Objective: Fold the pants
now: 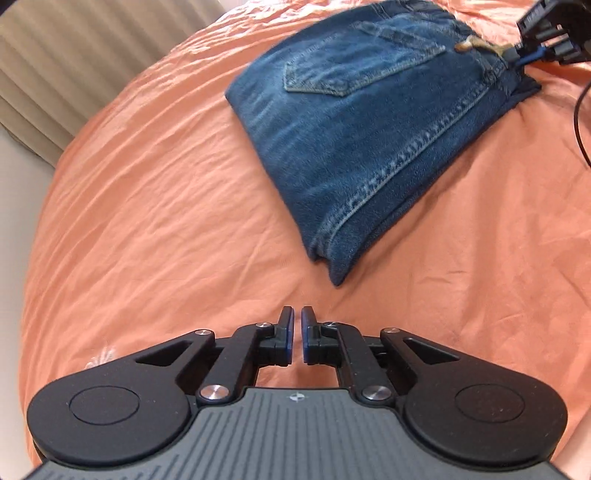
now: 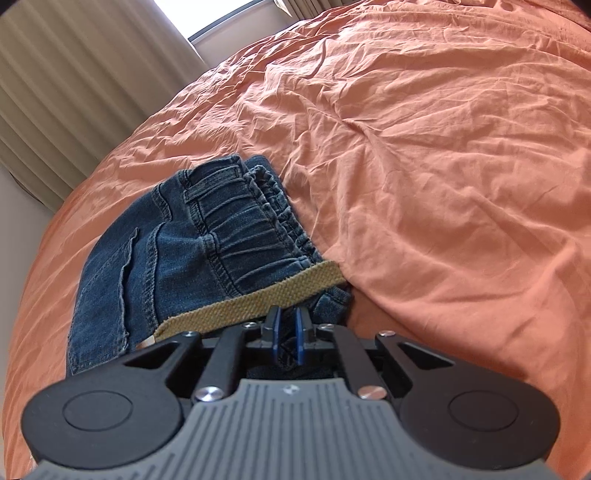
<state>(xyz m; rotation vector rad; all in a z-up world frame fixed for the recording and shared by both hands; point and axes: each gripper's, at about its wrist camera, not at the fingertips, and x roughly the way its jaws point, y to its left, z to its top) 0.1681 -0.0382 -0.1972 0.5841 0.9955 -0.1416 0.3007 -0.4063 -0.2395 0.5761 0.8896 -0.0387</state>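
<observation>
A pair of blue jeans (image 1: 369, 122) lies folded into a compact bundle on the orange bedsheet (image 1: 147, 206), back pocket up. My left gripper (image 1: 297, 317) hovers over the bare sheet just short of the bundle's near corner, jaws nearly together with nothing between them. My right gripper (image 2: 287, 319) sits at the waistband end of the jeans (image 2: 177, 251), shut on dark denim beside the olive drawstring (image 2: 251, 299). It also shows in the left wrist view (image 1: 517, 55) at the bundle's far right corner.
Beige curtains (image 2: 74, 85) and a bright window (image 2: 192, 14) stand beyond the bed's far left edge. A black cable (image 1: 580, 118) hangs at the right. Wrinkled orange sheet (image 2: 424, 155) spreads to the right of the jeans.
</observation>
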